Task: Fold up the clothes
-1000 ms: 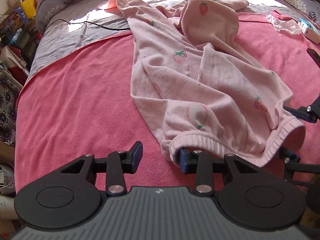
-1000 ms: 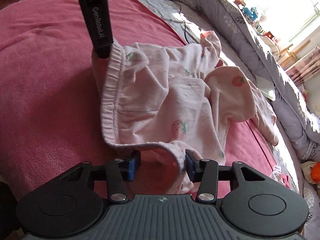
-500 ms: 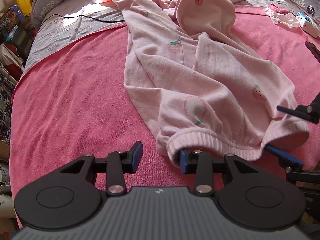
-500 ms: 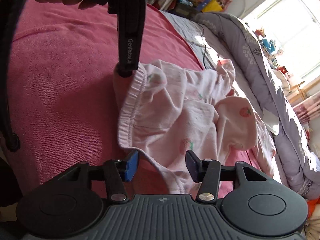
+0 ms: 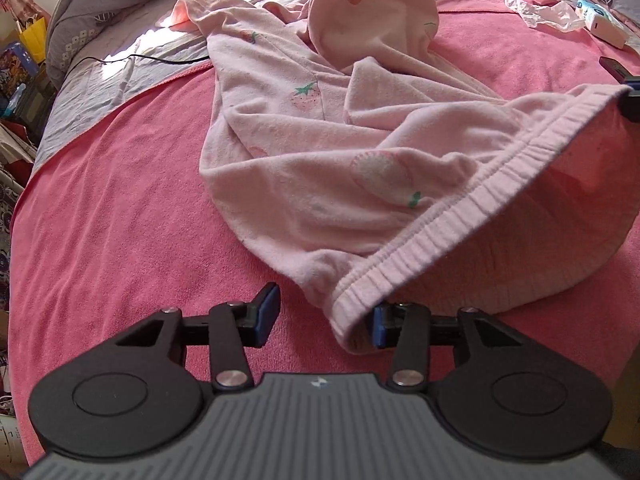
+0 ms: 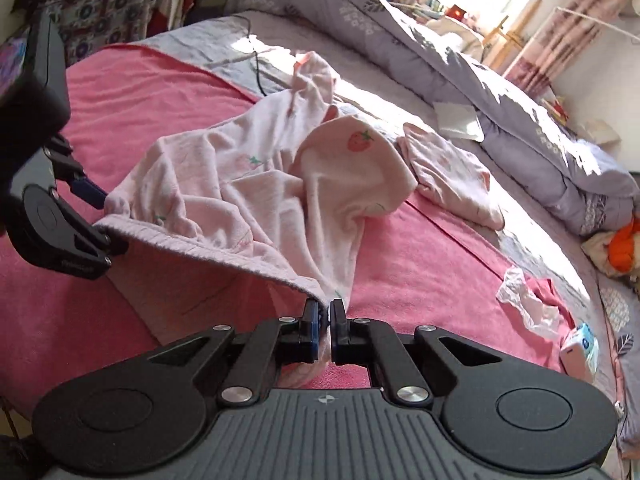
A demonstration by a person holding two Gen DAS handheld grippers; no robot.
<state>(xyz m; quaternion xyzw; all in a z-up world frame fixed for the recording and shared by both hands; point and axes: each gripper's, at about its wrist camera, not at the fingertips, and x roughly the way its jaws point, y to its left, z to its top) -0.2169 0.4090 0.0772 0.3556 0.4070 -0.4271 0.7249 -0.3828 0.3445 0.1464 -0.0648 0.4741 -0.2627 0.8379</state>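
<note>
Pale pink trousers [image 5: 320, 160] with a strawberry print lie crumpled on a pink blanket [image 5: 120, 208]. Their ribbed waistband [image 5: 460, 208] is raised off the bed and stretched in a slanting line. My left gripper [image 5: 322, 320] is open, and one end of the waistband sits between its jaws, against the right finger. My right gripper [image 6: 325, 314] is shut on the other end of the waistband [image 6: 224, 248]. In the right wrist view the left gripper [image 6: 94, 216] is at the far left, at the band's other end. The trouser legs trail away toward the grey quilt.
A second pink garment [image 6: 452, 172] lies beyond the trousers, near the rolled grey quilt [image 6: 500, 92]. A black cable [image 5: 160, 58] crosses the grey sheet. Crumpled plastic [image 6: 524, 300] and a tissue pack [image 6: 580, 352] lie at the right. Clutter stands beside the bed at the left.
My right gripper has shut on the waistband and lifted it, pulling the band taut between the two grippers. The left gripper stays open at the band's other end.
</note>
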